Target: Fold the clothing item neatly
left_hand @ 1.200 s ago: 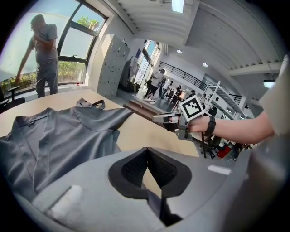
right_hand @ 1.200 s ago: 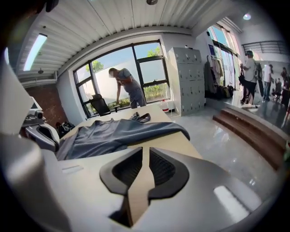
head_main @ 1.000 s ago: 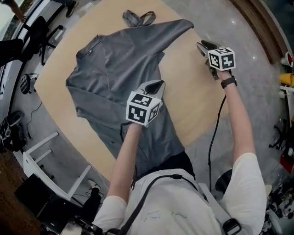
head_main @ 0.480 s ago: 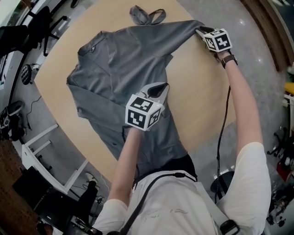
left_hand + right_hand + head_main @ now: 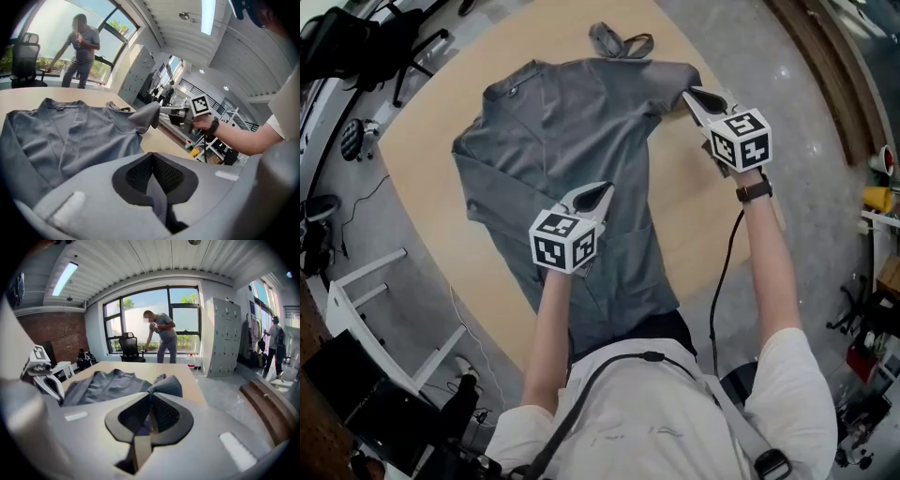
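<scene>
One grey garment (image 5: 572, 122) lies spread on the one pale wooden desk (image 5: 703, 225), collar towards the far edge and hem hanging over the near edge by the person. One small grey strap piece (image 5: 619, 42) lies on the desk just beyond the garment. There are two tongs, each with one marker cube, and one dark watch (image 5: 753, 190) sits on the right wrist.

The left forearm reaches forward from the body, bare to the shoulder. The left tongs (image 5: 598, 191) hang over the lower middle of the garment, pointing away and slightly right. Their jaws are pressed together, and no cloth shows at their tips.

Further right, the right arm is stretched out longer, with the wrist turned inward. The right tongs (image 5: 692, 97) point towards the garment's right sleeve (image 5: 670, 80). Their jaws have just been closing and now pinch the bunched end of that sleeve. In the left gripper view the sleeve end is raised clear of the desk, while the rest of the garment lies flat.

Behind the desk, one person (image 5: 161, 333) stands at the window beside one office chair (image 5: 129, 348). A second person (image 5: 276, 343) stands far right.
</scene>
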Tool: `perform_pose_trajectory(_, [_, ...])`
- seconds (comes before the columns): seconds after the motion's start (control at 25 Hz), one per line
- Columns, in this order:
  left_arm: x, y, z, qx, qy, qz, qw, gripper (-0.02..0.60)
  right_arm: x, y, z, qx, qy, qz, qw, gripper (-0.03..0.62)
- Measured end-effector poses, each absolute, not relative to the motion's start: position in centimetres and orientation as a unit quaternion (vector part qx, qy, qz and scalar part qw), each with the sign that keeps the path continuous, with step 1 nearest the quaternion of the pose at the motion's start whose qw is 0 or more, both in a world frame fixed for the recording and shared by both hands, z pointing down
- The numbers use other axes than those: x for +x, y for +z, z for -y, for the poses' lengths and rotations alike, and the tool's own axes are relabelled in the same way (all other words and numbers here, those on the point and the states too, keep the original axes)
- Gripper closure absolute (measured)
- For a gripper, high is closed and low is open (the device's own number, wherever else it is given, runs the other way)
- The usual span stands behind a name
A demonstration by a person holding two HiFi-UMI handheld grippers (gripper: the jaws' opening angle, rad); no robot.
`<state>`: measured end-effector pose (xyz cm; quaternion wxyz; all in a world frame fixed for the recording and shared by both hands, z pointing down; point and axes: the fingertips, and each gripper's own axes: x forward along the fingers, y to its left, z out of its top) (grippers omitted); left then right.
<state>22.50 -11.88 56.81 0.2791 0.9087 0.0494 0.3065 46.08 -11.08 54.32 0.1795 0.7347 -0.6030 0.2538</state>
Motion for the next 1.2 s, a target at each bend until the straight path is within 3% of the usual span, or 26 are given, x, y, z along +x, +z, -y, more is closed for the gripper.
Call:
perform_pose_trajectory(0.28, [15.4, 54.5, 15.5, 0.916, 0.270, 0.014, 0.296, 0.580, 27.8, 50.5, 14.9, 0.681, 0.240, 0.672, 0.164, 0.571])
perform_pose_trajectory(0.44, [10.0, 54.4, 18.1, 0.915, 0.244, 0.060, 0.316, 0.580, 18.3, 54.9, 17.9, 0.631, 0.303, 0.700, 0.141, 0.569])
perform_pose_trajectory(0.6, [5.5, 56.4, 20.4, 0.901, 0.251, 0.114, 0.335, 0.580, 12.1, 62.1, 19.9, 0.605, 0.338, 0.700, 0.170, 0.566])
perform_pose_trajectory(0.76, [3.6, 58.1, 21.1, 0.890, 0.266, 0.144, 0.340, 0.580, 9.4, 67.0, 20.0, 0.580, 0.368, 0.700, 0.197, 0.509])
perform_pose_trajectory(0.92, [4.8, 58.4, 21.2, 0.896, 0.260, 0.138, 0.332, 0.562, 9.4, 65.3, 18.3, 0.577, 0.370, 0.710, 0.161, 0.431])
perform_pose_trajectory(1.2, [11.5, 59.3, 20.4, 0.907, 0.318, 0.078, 0.263, 0.493, 16.9, 60.6, 12.7, 0.662, 0.372, 0.647, 0.068, 0.448])
